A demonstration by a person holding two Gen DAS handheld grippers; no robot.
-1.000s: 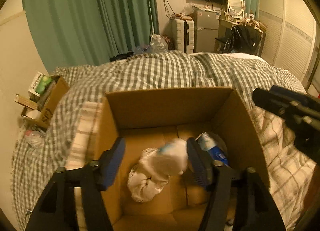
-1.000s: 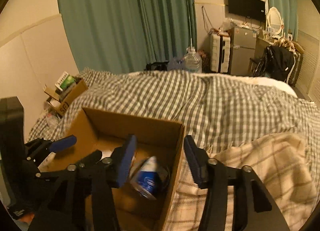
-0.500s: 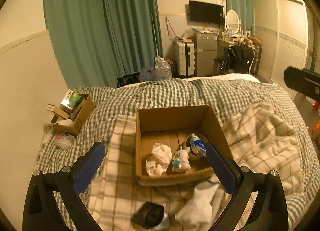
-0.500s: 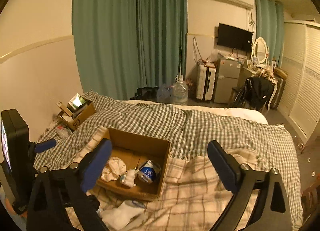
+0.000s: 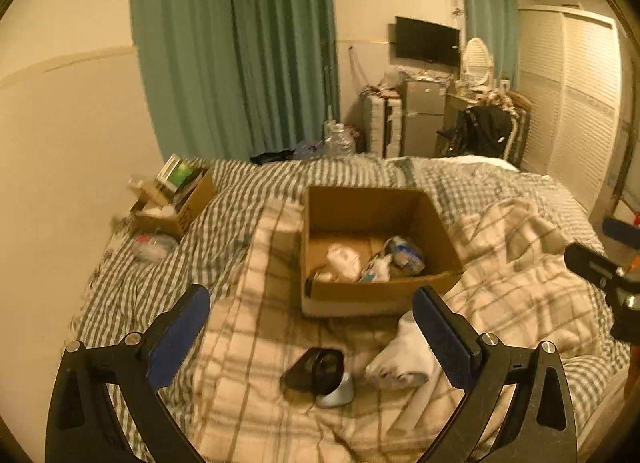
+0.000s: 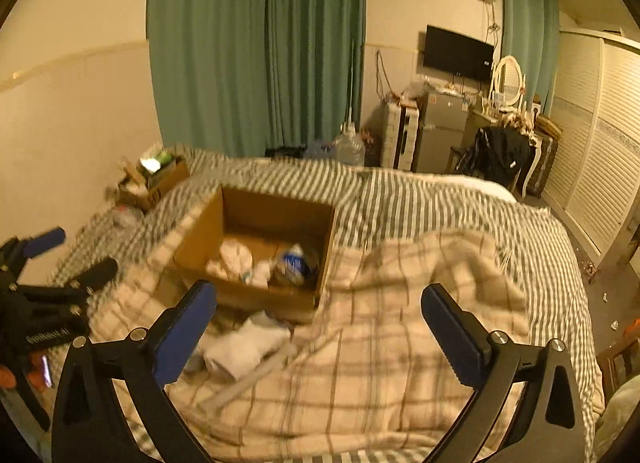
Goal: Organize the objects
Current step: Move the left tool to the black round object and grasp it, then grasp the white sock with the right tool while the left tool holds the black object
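Observation:
An open cardboard box [image 5: 360, 295] [image 6: 256, 291] sits on the bed's beige plaid blanket. Inside lie a white crumpled cloth [image 5: 342, 261] [image 6: 236, 255], a small white toy [image 5: 376, 269] and a blue-and-white packet [image 5: 406, 253] [image 6: 296, 263]. In front of the box a black-and-grey gadget [image 5: 320, 373] and a white sock [image 5: 404, 359] [image 6: 244, 347] rest on the blanket. My left gripper [image 5: 310, 323] hangs open and empty above these. My right gripper [image 6: 318, 311] is also open, empty, to the box's right. The left gripper [image 6: 44, 291] shows at the right wrist view's left edge.
A second cardboard box [image 5: 176, 203] of small items stands at the bed's far left by the wall, a clear plastic bag [image 5: 154, 245] beside it. Green curtains, a water jug [image 5: 340, 141], suitcase and small fridge stand beyond the checked duvet. A wardrobe [image 6: 592, 135] lines the right wall.
Both grippers have pulled back and up from inside the box and spread wide. The toy from the left jaws and the blue-and-white packet from the right jaws now lie in the box.

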